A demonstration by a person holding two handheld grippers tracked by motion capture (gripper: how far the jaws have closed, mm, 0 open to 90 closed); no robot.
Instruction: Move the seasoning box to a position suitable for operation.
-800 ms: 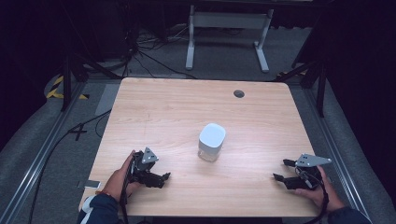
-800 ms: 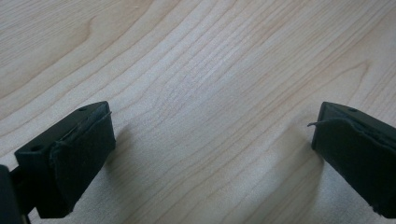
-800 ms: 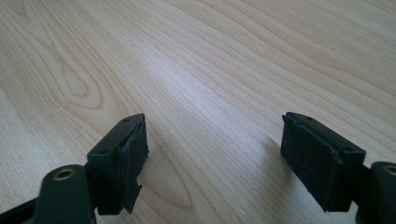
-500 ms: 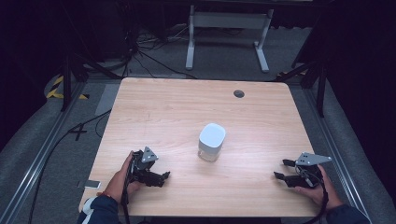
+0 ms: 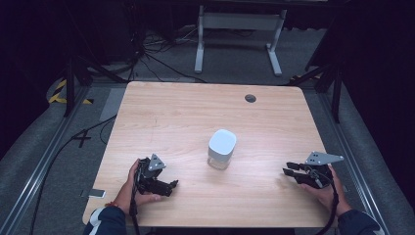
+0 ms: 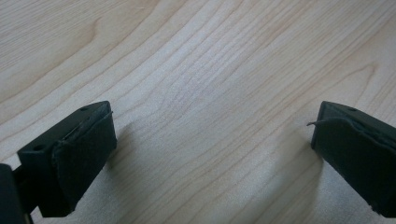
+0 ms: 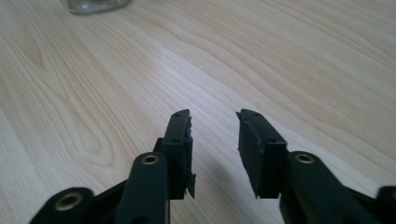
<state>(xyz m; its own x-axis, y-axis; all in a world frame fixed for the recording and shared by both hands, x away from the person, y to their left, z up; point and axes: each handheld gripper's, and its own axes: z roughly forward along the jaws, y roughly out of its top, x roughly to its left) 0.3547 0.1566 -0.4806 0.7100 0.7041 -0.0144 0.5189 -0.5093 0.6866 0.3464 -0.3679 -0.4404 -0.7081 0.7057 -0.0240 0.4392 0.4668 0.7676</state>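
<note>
Resting position at the near edge of the tabletop (image 5: 195,112). A jar (image 5: 221,149) with a white lid and a clear glass body stands upright near the middle of the wooden surface, alone and untouched; its central spot appears chosen so that either hand can reach it equally well.

The left gripper (image 5: 172,185) lies low on the wood at the near left, held in the person's left hand (image 5: 134,188), well apart from the jar. In the left gripper view its fingers (image 6: 79,158) stand wide apart with only bare wood grain between them, an opening that seems ready to take a broad object such as the jar body.

The right gripper (image 5: 288,172) sits at the near right, held in the right hand (image 5: 328,191), its tips pointing toward the jar. In the right gripper view its fingers (image 7: 180,140) are parted by a narrower gap and hold nothing; the glass base of the jar shows at the top edge of that view, well ahead.

Both tools flank the jar at roughly matching distances, which suggests a starting pose before a two-handed action, likely steadying the body and working the lid.
</note>
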